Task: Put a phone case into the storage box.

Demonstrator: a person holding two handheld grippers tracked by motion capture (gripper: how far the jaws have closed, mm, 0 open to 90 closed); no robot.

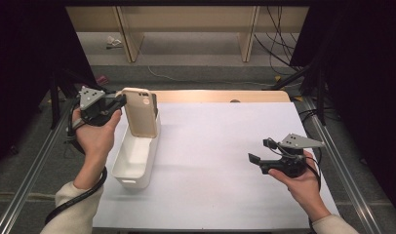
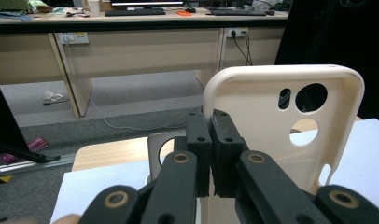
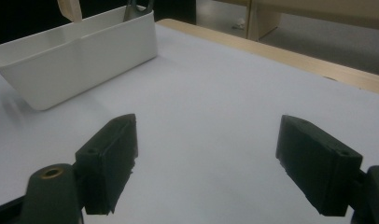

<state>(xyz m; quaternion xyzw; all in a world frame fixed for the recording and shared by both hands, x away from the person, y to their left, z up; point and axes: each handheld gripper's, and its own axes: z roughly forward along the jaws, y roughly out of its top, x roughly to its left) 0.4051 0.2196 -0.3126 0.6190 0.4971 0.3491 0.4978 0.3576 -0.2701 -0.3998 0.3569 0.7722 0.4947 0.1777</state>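
White-topped table (image 1: 210, 161): left claw (image 1: 122, 101) clenched on cream phone case (image 1: 140, 113), held upright above white bin's (image 1: 135, 161) far end; right claw (image 1: 257, 163) released, hovering well apart.

Overhead and tool cameras share the bin (image 1: 132, 165).

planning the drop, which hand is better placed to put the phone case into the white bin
Left. The left gripper is shut on the cream phone case right above the white bin; the right gripper waits open over bare table, away from the bin.
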